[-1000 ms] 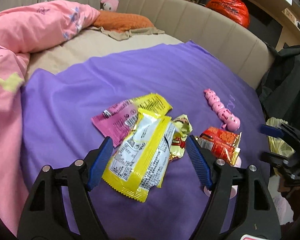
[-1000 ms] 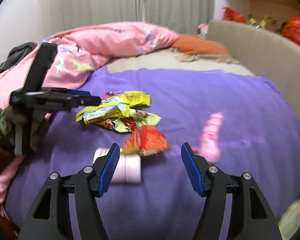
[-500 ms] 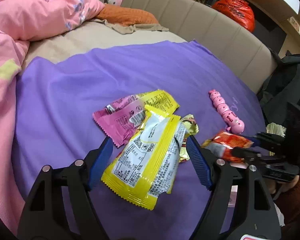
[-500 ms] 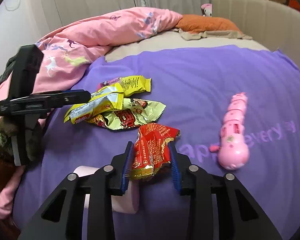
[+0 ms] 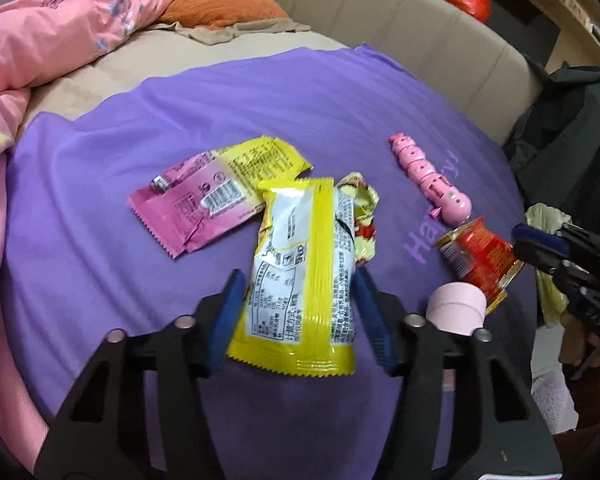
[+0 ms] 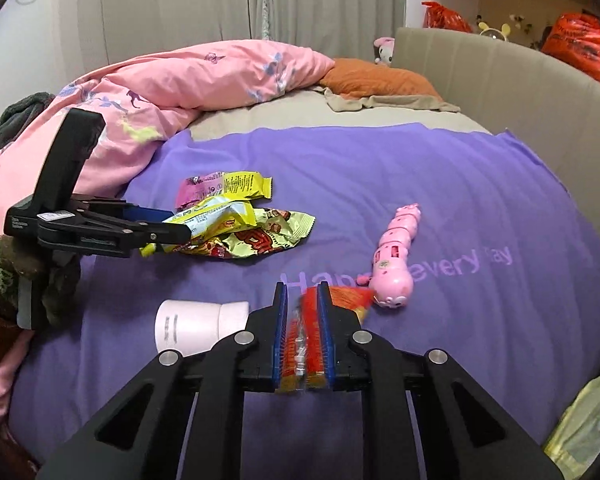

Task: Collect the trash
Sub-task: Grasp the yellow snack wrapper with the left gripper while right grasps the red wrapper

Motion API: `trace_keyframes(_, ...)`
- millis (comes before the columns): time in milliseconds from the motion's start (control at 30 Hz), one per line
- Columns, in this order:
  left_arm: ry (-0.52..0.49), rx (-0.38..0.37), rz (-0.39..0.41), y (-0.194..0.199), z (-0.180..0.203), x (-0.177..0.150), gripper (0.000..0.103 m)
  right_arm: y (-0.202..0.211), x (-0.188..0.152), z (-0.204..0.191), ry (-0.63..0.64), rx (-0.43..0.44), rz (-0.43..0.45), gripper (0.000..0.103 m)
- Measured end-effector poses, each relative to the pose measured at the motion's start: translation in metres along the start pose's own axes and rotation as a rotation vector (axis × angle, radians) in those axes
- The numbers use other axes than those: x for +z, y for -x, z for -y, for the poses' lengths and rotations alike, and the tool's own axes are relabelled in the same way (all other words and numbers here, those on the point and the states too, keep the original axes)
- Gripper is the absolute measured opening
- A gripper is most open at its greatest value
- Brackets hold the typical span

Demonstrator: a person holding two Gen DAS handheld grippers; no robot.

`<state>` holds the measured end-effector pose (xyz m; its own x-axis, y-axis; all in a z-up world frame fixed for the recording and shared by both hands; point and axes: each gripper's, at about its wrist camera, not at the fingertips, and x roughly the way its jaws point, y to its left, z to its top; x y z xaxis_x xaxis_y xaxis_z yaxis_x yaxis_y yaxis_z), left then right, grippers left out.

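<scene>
My right gripper (image 6: 303,312) is shut on a red snack wrapper (image 6: 304,340), which also shows in the left wrist view (image 5: 476,256). My left gripper (image 5: 300,312) has its jaws partly closed around a yellow and white wrapper (image 5: 304,276), which also shows in the right wrist view (image 6: 216,216); the pads are near its edges, and contact is unclear. A pink and yellow wrapper (image 5: 216,196) and a crumpled gold and red wrapper (image 6: 260,236) lie beside it on the purple blanket (image 5: 260,100).
A pink caterpillar toy (image 6: 396,264) and a pale pink tube (image 6: 196,326) lie on the blanket. A pink duvet (image 6: 180,84) lies at the left, an orange pillow (image 6: 376,80) behind. A yellowish bag (image 6: 580,424) hangs at the lower right.
My right gripper has closed fully on the red wrapper and lifted it. My left gripper has narrowed around the yellow and white wrapper.
</scene>
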<state>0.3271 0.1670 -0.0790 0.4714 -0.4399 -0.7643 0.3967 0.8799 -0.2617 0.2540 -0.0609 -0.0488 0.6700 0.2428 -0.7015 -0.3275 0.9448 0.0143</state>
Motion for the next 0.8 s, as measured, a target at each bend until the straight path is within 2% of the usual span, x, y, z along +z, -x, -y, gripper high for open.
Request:
trace_keyframes(133,0.009,0.012,0.017,0.005,0.0,-0.002,0.03,0.007,-0.003,0.003,-0.005,0.0,0.009,0.016)
trace_keyframes(233,0.02,0.013,0.048,0.014,0.0,0.0,0.024,0.013,-0.008,0.007,-0.02,0.003,0.015,0.016)
trace_keyframes(467,-0.015,-0.005,0.119,0.04,0.021,0.004,0.023,0.032,-0.031,0.026,-0.065,-0.031,0.026,0.016)
trace_keyframes(567,-0.032,-0.025,0.126,0.045,0.032,0.004,0.023,0.039,-0.038,0.037,-0.11,-0.016,0.047,0.016)
trace_keyframes(600,-0.039,-0.028,0.126,0.045,0.036,0.004,0.023,0.039,-0.04,0.04,-0.123,-0.016,0.045,0.019)
trace_keyframes(633,-0.045,-0.03,0.123,0.045,0.04,0.003,0.023,0.036,-0.04,0.043,-0.133,-0.015,0.036,0.026)
trace_keyframes(667,-0.047,-0.031,0.121,0.044,0.042,0.003,0.023,0.032,-0.04,0.045,-0.138,0.0,0.02,0.051)
trace_keyframes(700,-0.05,-0.031,0.119,0.043,0.045,0.002,0.023,0.028,-0.041,0.046,-0.14,0.023,0.013,0.06)
trace_keyframes(733,-0.055,-0.028,0.12,0.043,0.048,0.0,0.023,0.022,-0.041,0.047,-0.143,0.045,0.002,0.06)
trace_keyframes(800,-0.071,-0.015,0.126,0.042,0.053,-0.001,0.023,0.008,-0.041,0.046,-0.14,0.028,-0.02,0.06)
